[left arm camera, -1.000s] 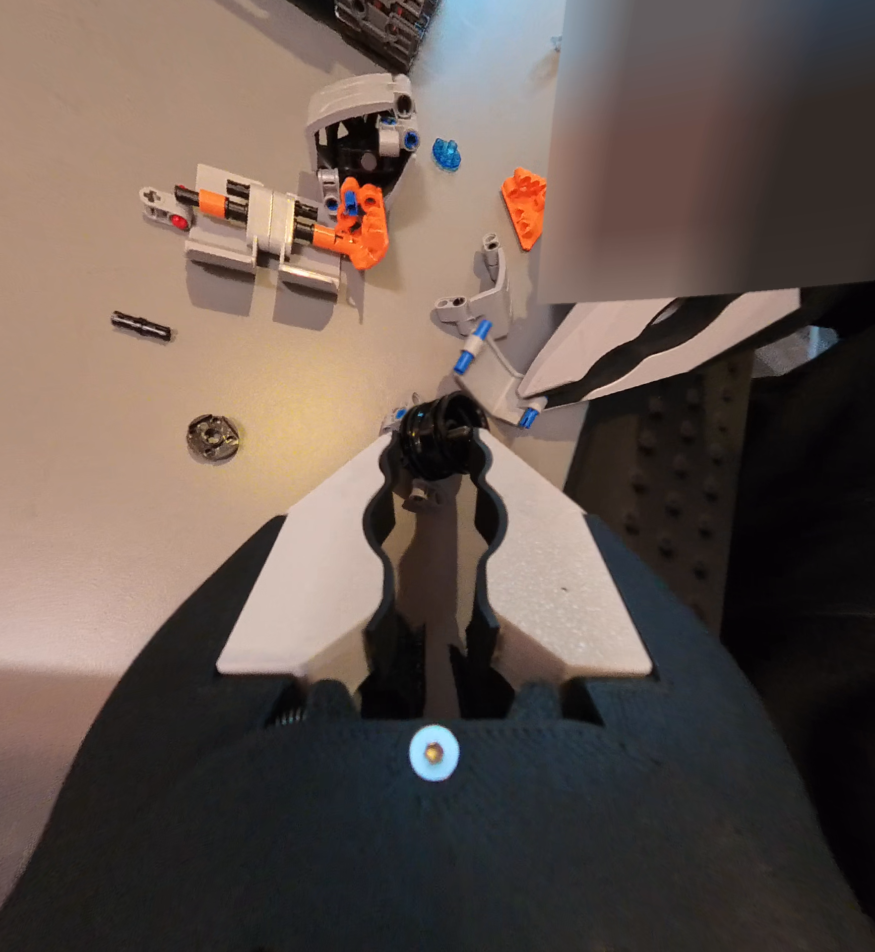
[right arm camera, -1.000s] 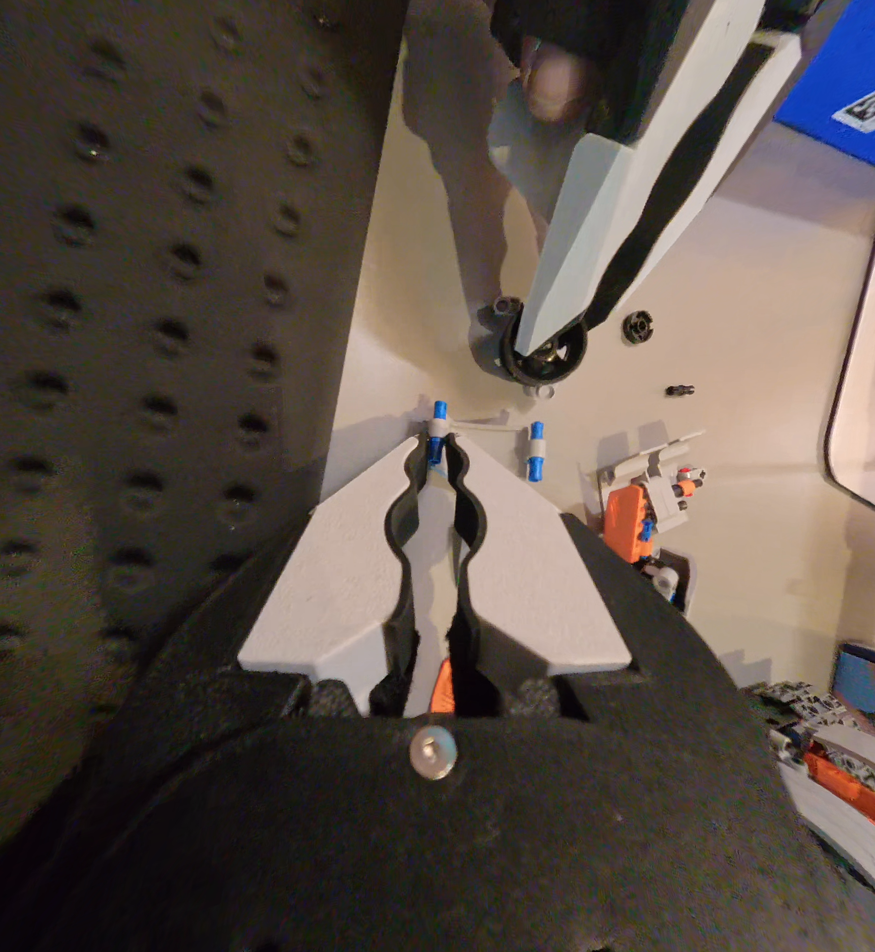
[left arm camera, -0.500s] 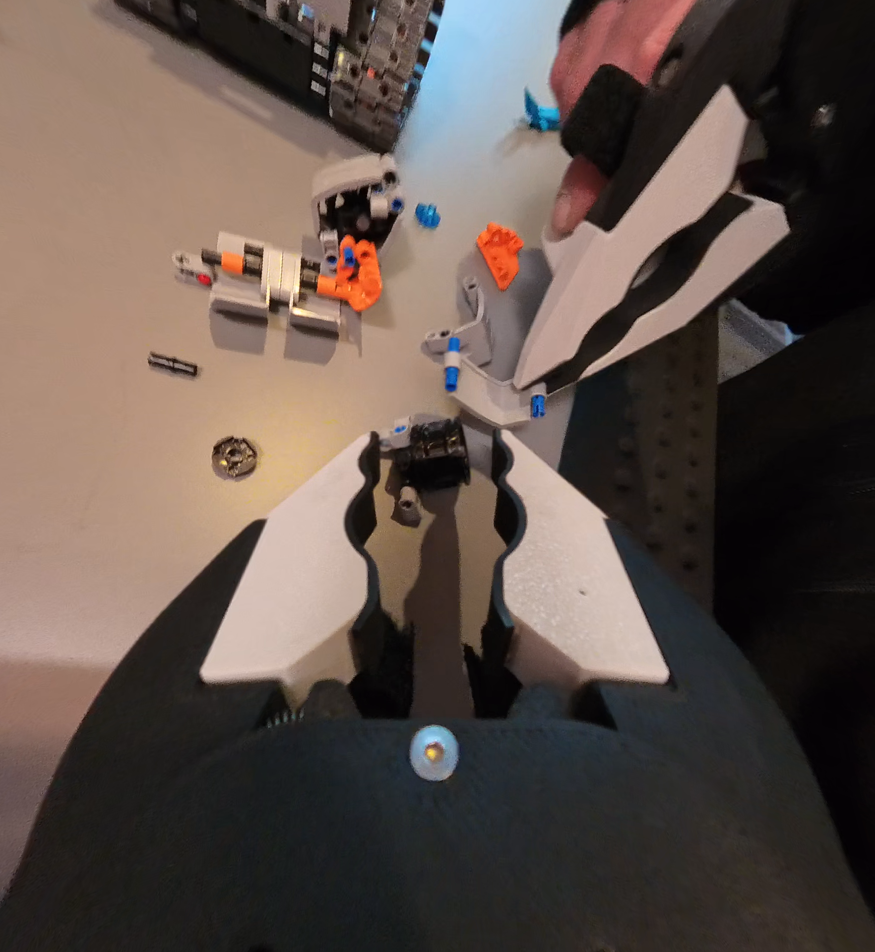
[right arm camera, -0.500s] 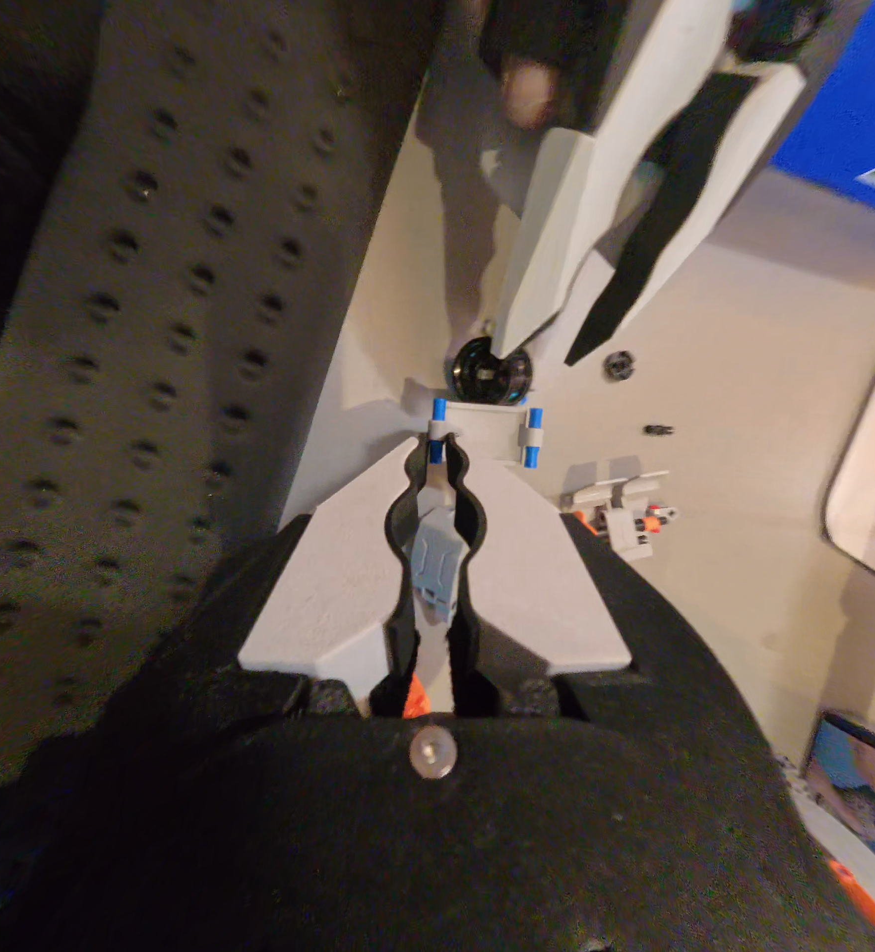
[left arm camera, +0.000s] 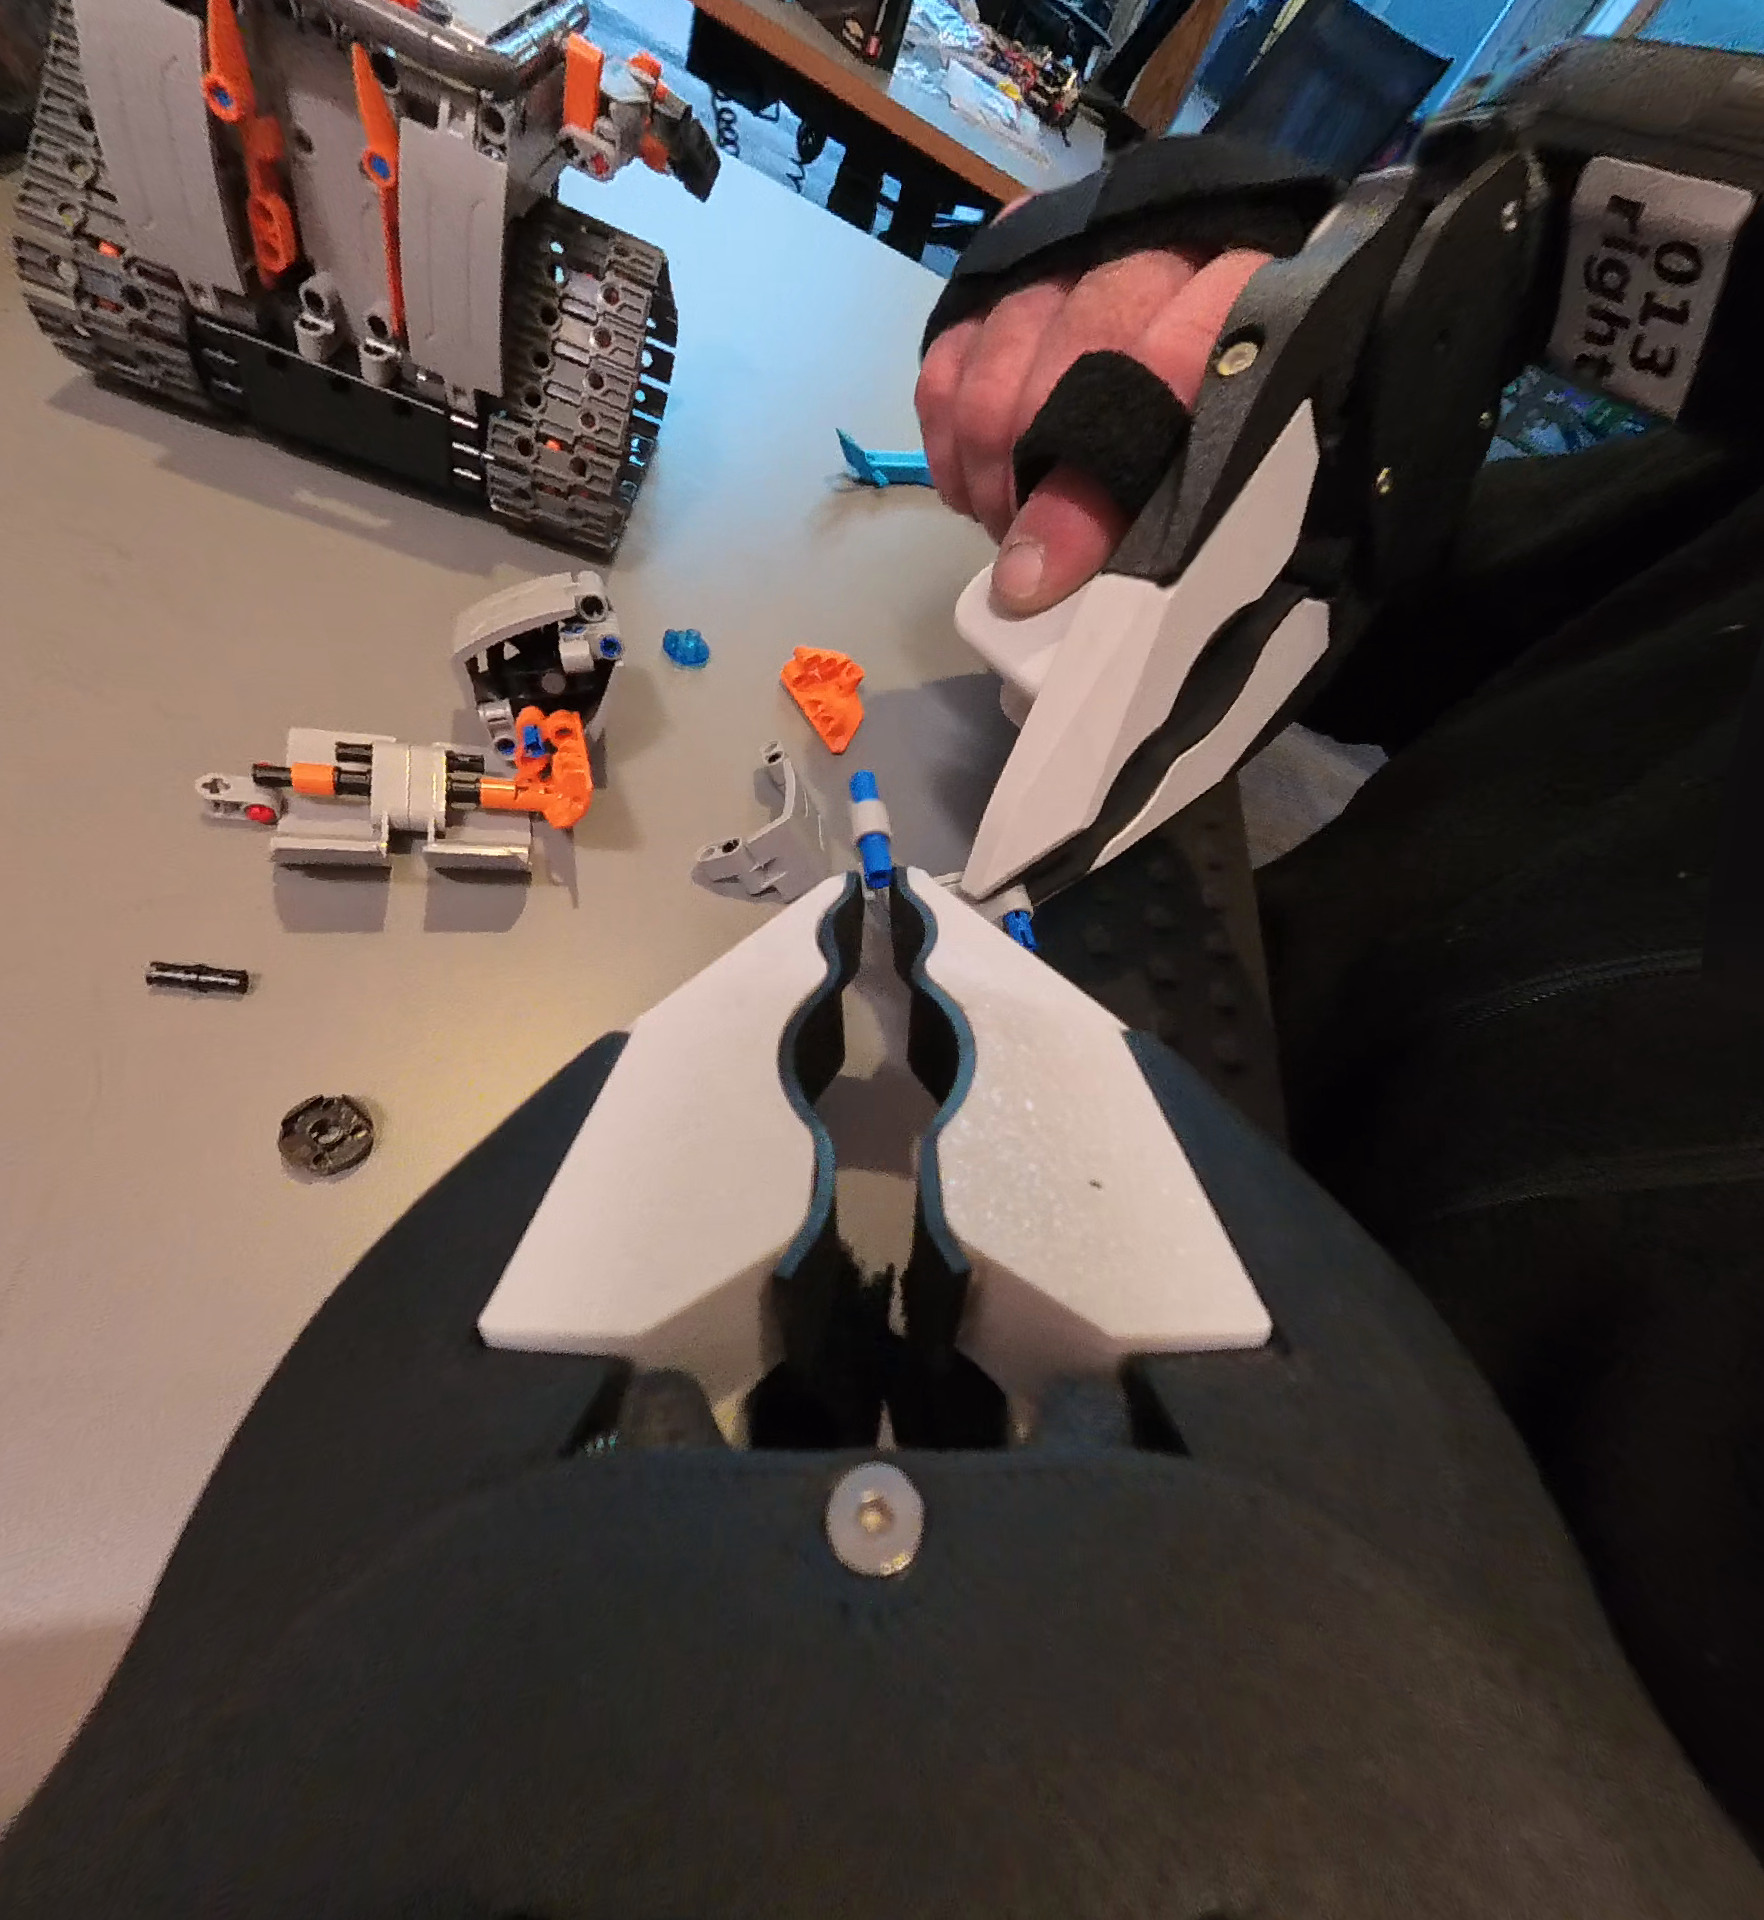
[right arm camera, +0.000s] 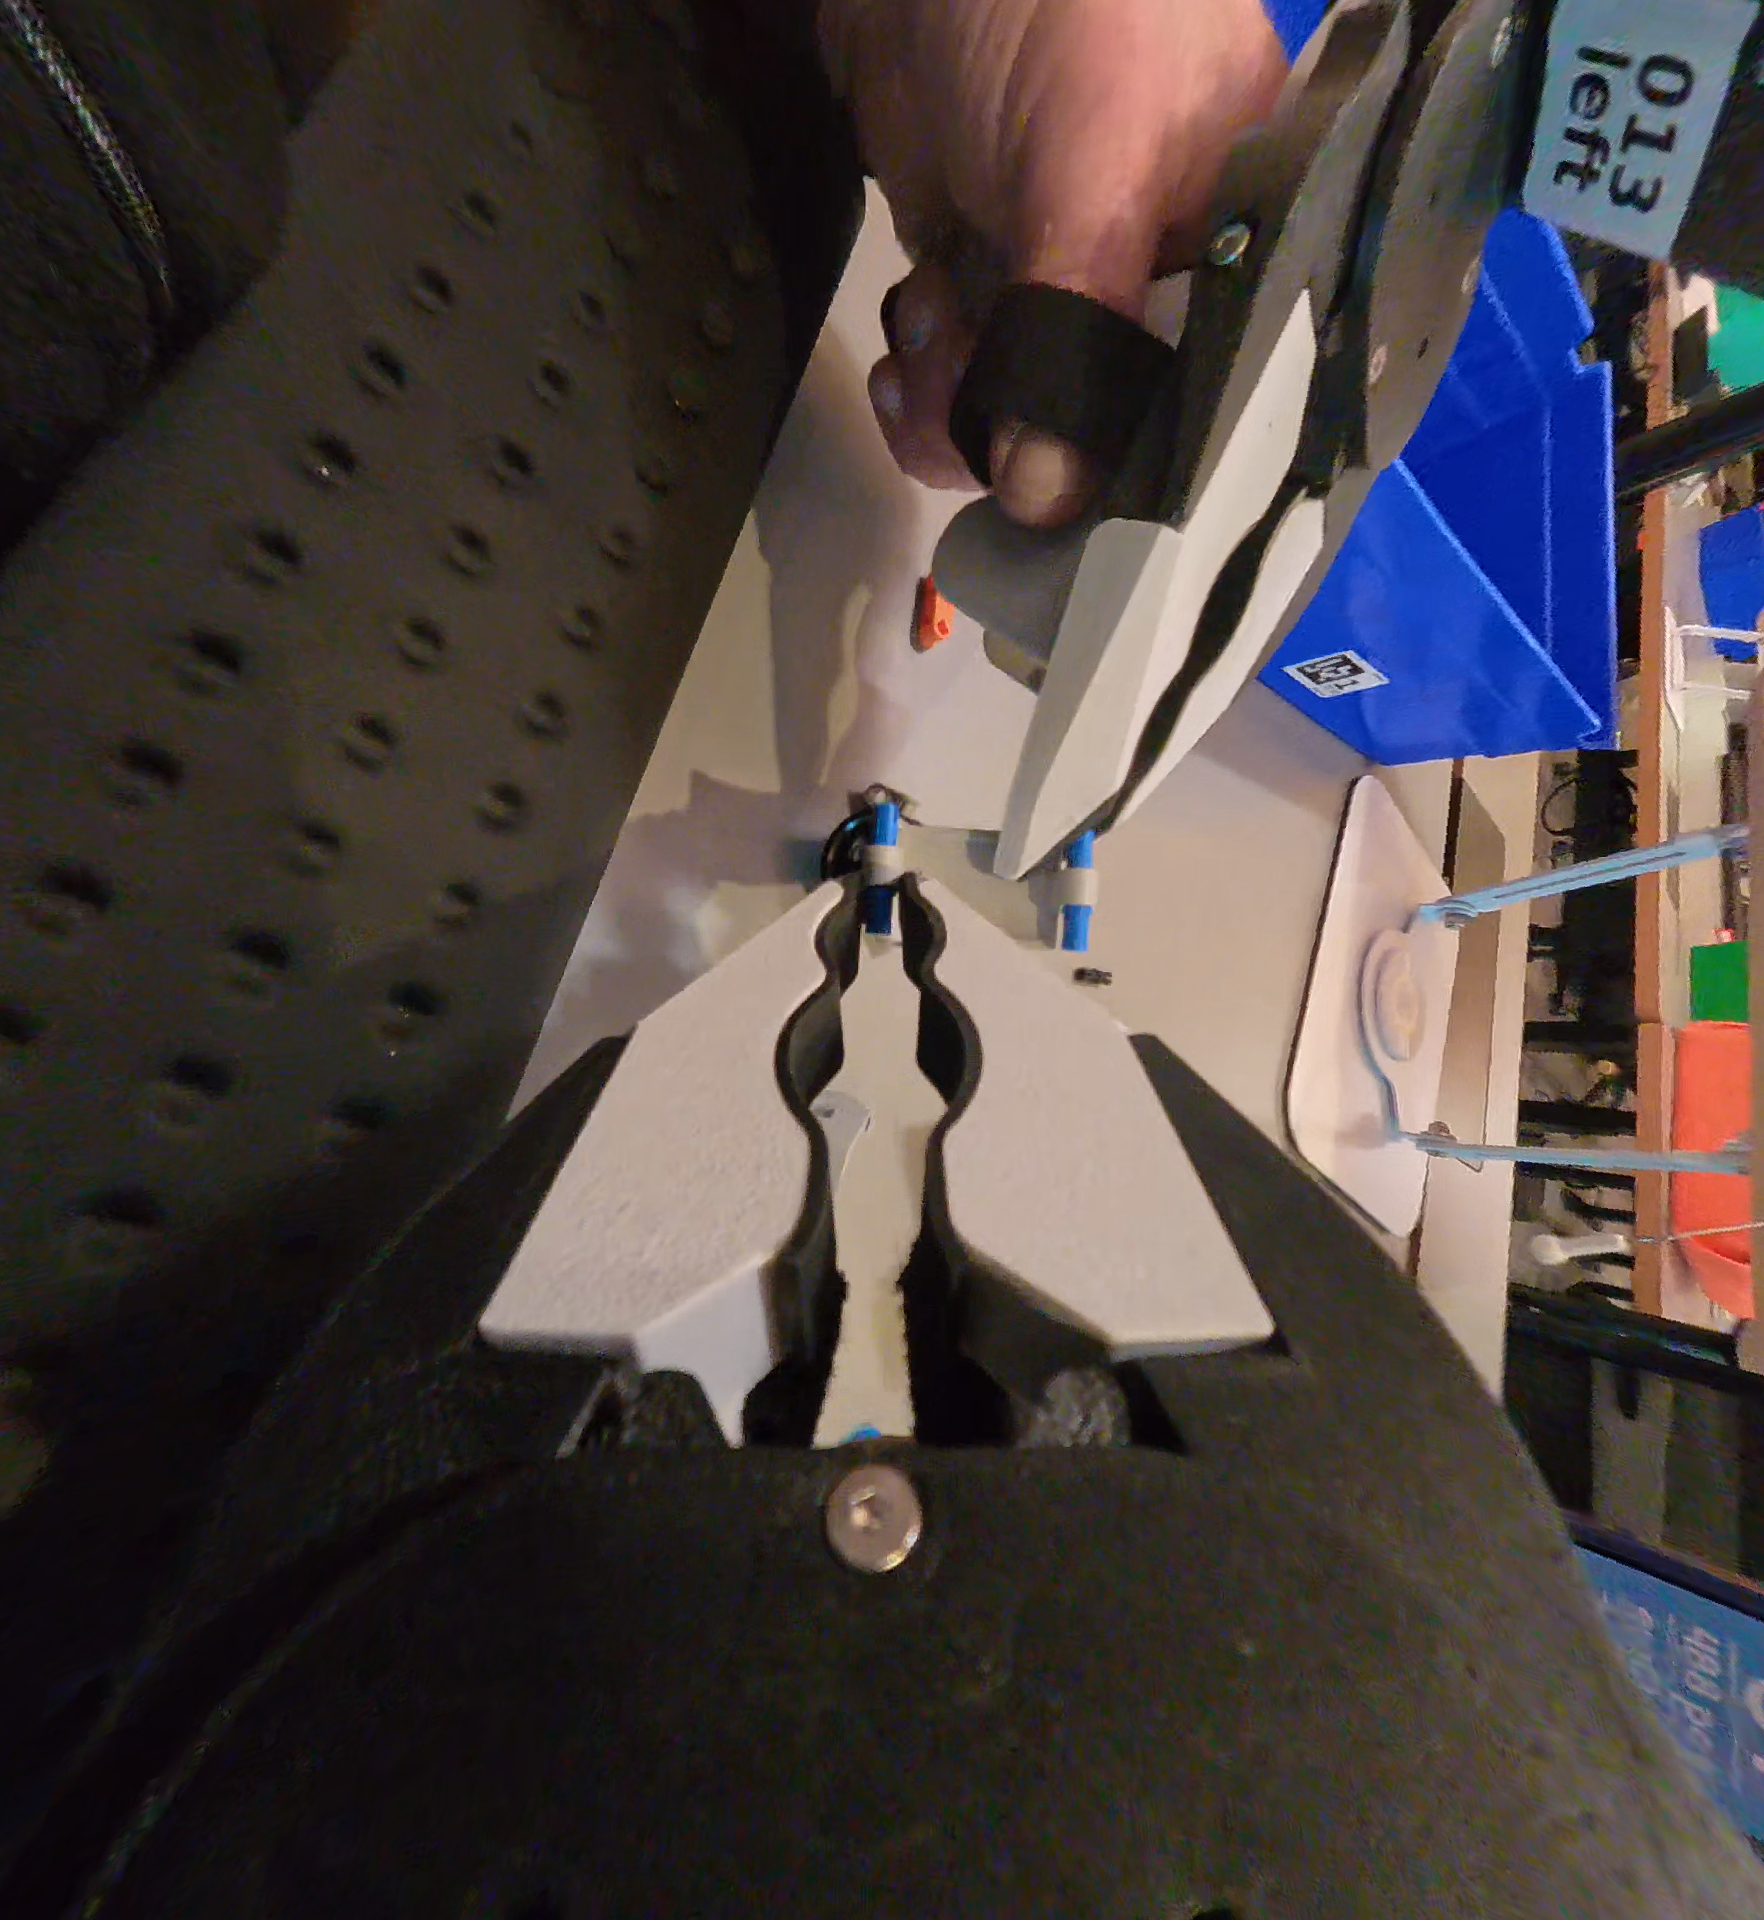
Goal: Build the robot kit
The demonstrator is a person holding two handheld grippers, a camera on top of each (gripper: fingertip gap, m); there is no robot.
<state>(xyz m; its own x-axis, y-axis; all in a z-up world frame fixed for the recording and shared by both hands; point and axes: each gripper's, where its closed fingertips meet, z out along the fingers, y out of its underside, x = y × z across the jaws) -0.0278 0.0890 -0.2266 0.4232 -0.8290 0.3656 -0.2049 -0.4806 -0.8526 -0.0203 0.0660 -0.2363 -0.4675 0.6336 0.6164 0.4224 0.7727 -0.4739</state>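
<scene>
A flat grey panel (right arm camera: 951, 847) carries two blue-and-grey pins. My left gripper (left arm camera: 876, 885) is shut on one pin (left arm camera: 867, 821). My right gripper (right arm camera: 878, 896) is shut on the other pin (right arm camera: 880, 862). Each gripper shows in the other's view: the right one (left arm camera: 997, 891) in the left wrist view, the left one (right arm camera: 1054, 854) in the right wrist view, with a person's hand on each. The panel spans between the two sets of tips near the table's (left arm camera: 130, 623) edge. A black ring part (right arm camera: 845, 840) lies just behind the panel.
On the table stand a tracked grey-and-orange model (left arm camera: 338, 260), a grey-and-orange subassembly (left arm camera: 400, 800), a curved grey shell (left arm camera: 535, 655), an orange triangular piece (left arm camera: 826, 696), a curved grey piece (left arm camera: 764, 842), a black pin (left arm camera: 197, 978) and a black disc (left arm camera: 325, 1136). A blue bin (right arm camera: 1460, 582) and a white tray (right arm camera: 1377, 1018) lie beyond. My left and right fingertips are right by each other. My right tips are roughly 8 cm from the curved grey piece (left arm camera: 764, 842).
My left gripper opened off the black ring part, moved right and shut on the panel's free pin. My right gripper kept its pin and both views tilted up.
</scene>
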